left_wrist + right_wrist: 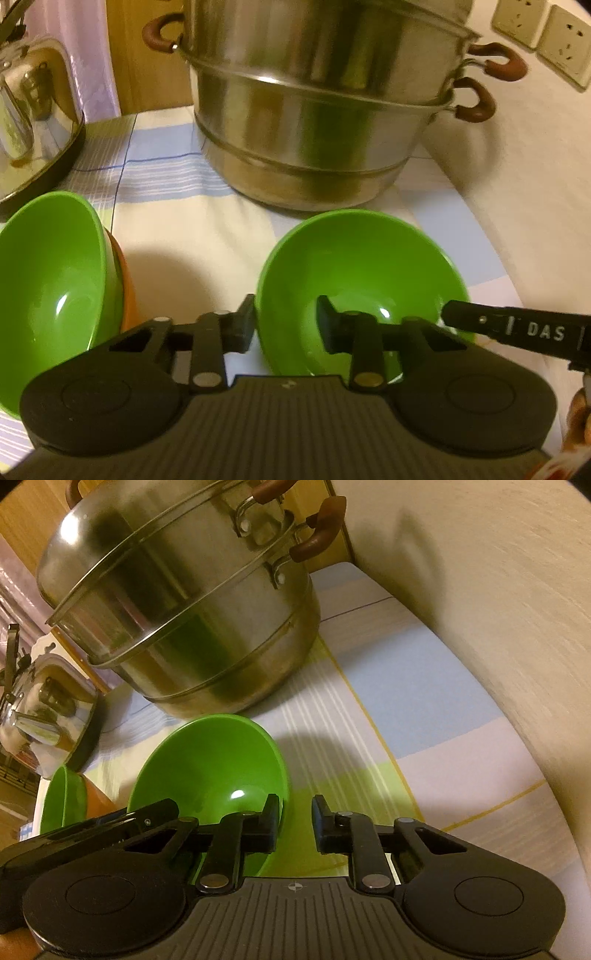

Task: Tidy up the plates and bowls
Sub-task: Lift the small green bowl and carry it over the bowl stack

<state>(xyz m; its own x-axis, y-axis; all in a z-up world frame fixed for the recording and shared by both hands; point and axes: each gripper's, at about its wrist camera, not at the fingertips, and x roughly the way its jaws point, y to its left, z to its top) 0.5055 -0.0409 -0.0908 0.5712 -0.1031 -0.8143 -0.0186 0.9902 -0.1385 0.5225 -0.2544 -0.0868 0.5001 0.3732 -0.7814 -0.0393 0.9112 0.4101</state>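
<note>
Loose round green plastic bowl (364, 291) at 3 o'clock of the nested green-in-orange bowl stack (55, 291), left tool (286, 323) spread astride its rim, right tool (295, 825) likewise; stacking looks unfinished.

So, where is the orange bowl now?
In the left wrist view it is at the left, nested under a green bowl; only the orange bowl edge shows, near the kettle.

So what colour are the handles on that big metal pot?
Reddish brown handles on the steel pot; the left wrist view shows them best.
</note>
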